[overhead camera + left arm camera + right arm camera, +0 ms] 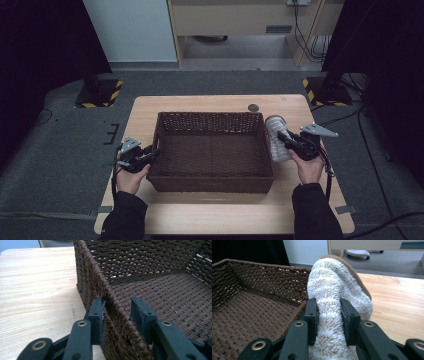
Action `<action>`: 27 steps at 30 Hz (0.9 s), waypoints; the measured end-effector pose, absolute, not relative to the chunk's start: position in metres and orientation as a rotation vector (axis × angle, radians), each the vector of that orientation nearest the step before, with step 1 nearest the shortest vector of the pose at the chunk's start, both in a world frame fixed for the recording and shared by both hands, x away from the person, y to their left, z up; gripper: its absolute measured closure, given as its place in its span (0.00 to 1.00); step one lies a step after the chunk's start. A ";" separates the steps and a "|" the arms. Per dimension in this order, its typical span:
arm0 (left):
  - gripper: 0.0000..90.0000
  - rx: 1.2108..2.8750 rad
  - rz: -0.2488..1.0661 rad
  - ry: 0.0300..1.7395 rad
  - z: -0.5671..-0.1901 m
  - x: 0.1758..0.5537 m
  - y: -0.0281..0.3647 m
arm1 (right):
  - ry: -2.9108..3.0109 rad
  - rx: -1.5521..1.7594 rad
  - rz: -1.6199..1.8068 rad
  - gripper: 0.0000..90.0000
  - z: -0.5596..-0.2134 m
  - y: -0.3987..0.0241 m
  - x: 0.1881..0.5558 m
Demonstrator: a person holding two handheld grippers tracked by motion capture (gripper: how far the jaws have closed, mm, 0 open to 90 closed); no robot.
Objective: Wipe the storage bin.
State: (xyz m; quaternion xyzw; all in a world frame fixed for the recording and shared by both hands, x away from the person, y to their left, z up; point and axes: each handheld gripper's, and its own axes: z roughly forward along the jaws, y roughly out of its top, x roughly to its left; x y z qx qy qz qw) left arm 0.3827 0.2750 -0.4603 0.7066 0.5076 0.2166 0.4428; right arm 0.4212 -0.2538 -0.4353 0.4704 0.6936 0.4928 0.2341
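In the left gripper view, the left gripper [117, 312] was seen at the bottom of the frame with its two black jaws set astride the near wall of the brown woven basket [160, 290]. One jaw lay against the outer face of that wall, while the other stood a little apart from the inner face, so the rim was straddled but not yet pinched. In the right gripper view, the right gripper [329, 315] was seen at the lower middle of the frame, its jaws pressed into both sides of a fluffy white slipper [332, 287], which was held firmly. The slipper's brown sole edge was turned toward the upper right, and the basket [249, 305] filled the left half of that frame.

In the high view, the left gripper [150, 153] was placed at the basket's left wall, left of centre, and the right gripper [283, 136] was found right of centre, with the slipper [276, 134] held just beside the basket's right wall [267, 150]. The basket sat in the middle of the wooden table [210, 215]. Farther up the frame, a small dark round mark [253, 107] was seen on the table's far edge.
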 end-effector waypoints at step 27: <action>0.67 1.761 0.547 1.255 -0.460 0.383 0.275 | 2.047 1.374 1.203 0.82 -0.479 -0.227 0.485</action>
